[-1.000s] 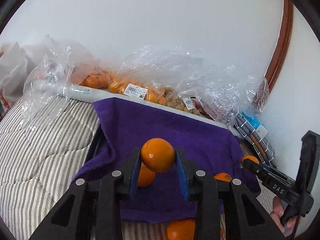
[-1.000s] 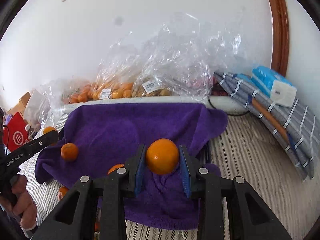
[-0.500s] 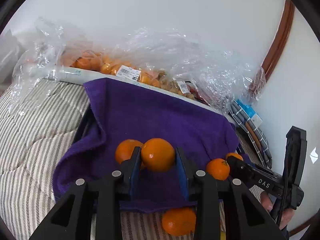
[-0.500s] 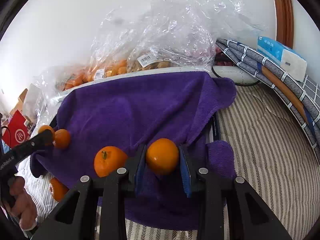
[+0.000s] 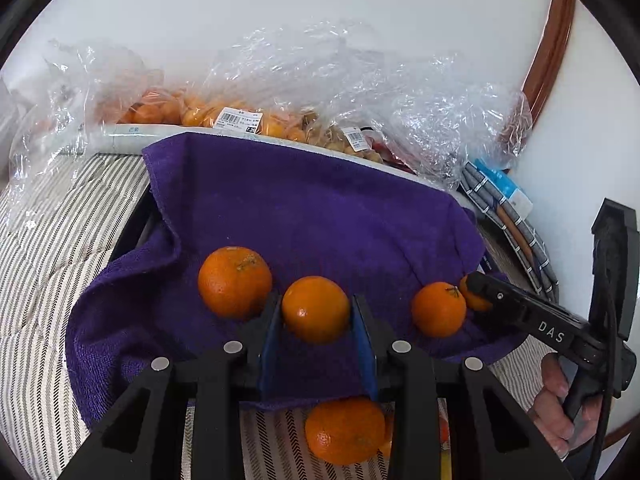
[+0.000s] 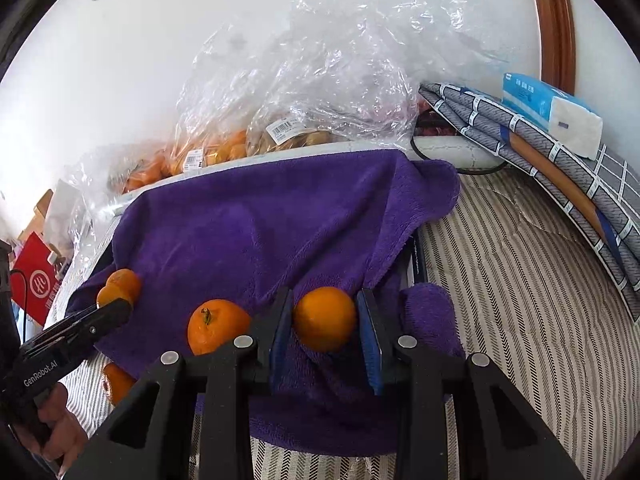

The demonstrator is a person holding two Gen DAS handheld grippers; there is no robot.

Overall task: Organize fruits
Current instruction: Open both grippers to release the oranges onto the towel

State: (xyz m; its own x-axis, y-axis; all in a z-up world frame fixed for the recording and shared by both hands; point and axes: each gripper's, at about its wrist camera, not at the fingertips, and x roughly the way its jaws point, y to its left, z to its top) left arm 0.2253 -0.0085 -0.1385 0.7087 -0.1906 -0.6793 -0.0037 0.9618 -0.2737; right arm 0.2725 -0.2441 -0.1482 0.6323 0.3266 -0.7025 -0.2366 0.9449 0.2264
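Note:
My left gripper (image 5: 316,320) is shut on an orange (image 5: 315,309), low over the purple towel (image 5: 304,216). My right gripper (image 6: 325,326) is shut on another orange (image 6: 325,318) near the towel's right front; it also shows in the left wrist view (image 5: 478,294). A loose orange (image 5: 235,281) lies on the towel left of my left gripper, and another (image 5: 438,309) lies between the two grippers, also in the right wrist view (image 6: 216,325). One orange (image 5: 345,429) lies on the striped cover in front of the towel.
Clear plastic bags of oranges (image 5: 200,112) and other produce (image 6: 296,136) sit along the wall behind the towel. Folded grey cloth (image 6: 552,160) with a blue tissue pack (image 6: 548,116) lies at the right. A red bag (image 6: 36,280) stands at the far left. Striped bedding (image 6: 520,280) surrounds the towel.
Both grippers have moved down and forward toward the towel, each still holding its orange. The loose oranges on the towel now look nearer and larger.

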